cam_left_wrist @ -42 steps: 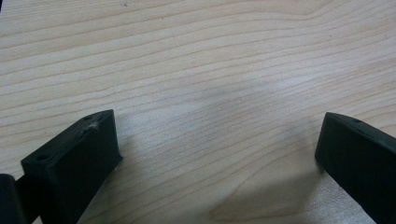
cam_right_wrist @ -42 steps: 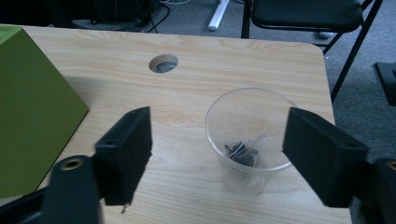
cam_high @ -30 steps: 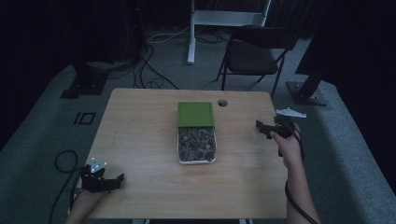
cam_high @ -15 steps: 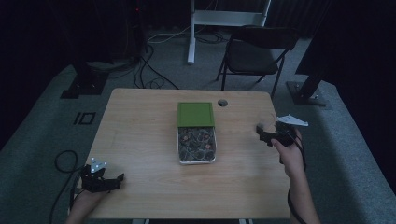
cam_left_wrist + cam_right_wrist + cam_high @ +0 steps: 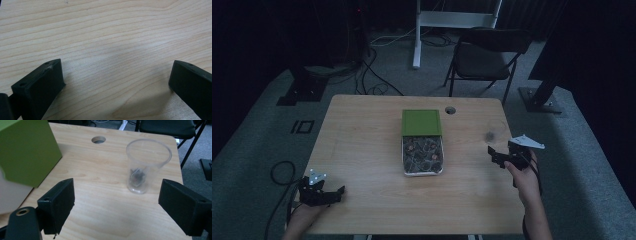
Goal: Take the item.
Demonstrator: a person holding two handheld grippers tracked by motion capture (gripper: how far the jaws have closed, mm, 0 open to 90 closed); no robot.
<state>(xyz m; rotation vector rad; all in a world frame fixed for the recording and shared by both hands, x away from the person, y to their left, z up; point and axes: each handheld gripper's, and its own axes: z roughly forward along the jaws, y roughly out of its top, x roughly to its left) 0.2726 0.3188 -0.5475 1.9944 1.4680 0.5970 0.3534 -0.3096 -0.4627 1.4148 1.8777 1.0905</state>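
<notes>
Clear plastic cup stands upright just ahead of my right hand-held gripper, between its wide-open jaws, holding dark bits. Best to advance level and close mid-wall, gently. Left hand-held gripper also open, over bare wooden tabletop.

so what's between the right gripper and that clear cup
Nothing: in the right gripper view, bare wooden table runs from the open right gripper up to the clear cup.
</notes>
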